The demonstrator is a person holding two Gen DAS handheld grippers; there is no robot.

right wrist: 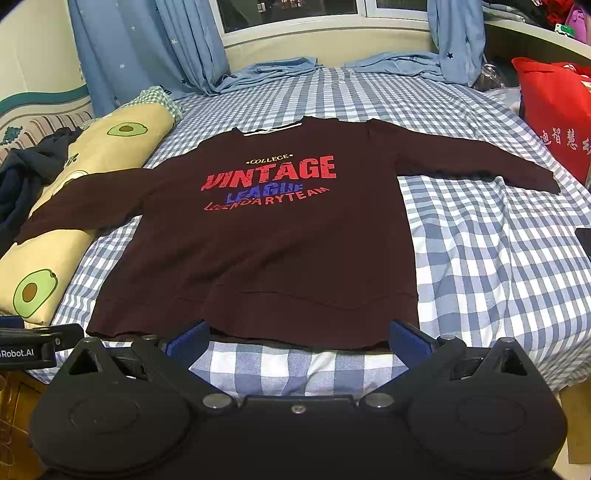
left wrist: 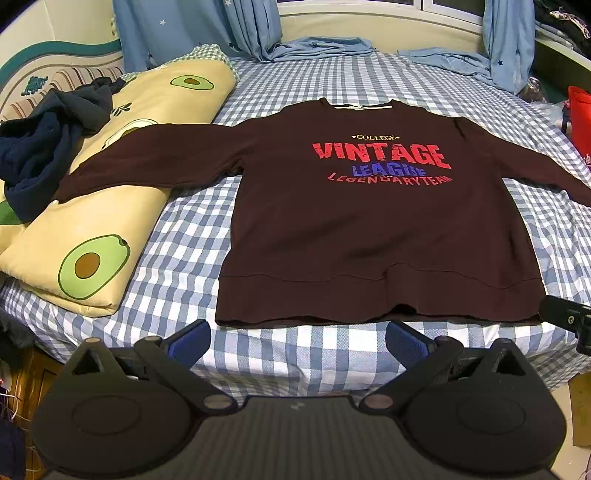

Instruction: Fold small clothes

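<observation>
A dark maroon sweatshirt (left wrist: 369, 229) (right wrist: 266, 258) with red and blue "VINTAGE LEAGUE" print lies spread flat, front up, on a blue-and-white checked bed (left wrist: 177, 236) (right wrist: 487, 266). Both sleeves are stretched out sideways; the left sleeve (left wrist: 147, 158) drapes over a folded avocado quilt. My left gripper (left wrist: 297, 341) hangs open just short of the hem, nothing between its blue pads. My right gripper (right wrist: 297, 341) is open too, its fingertips level with the hem's near edge, straddling it without pressing. The other gripper shows at the frame edge in each view.
A folded yellow avocado-print quilt (left wrist: 92, 236) (right wrist: 40, 266) lies along the bed's left side with a dark navy garment (left wrist: 40, 155) heaped on it. Blue curtains (left wrist: 207, 26) pool at the bed's far end. A red bag (right wrist: 554, 114) stands at the right.
</observation>
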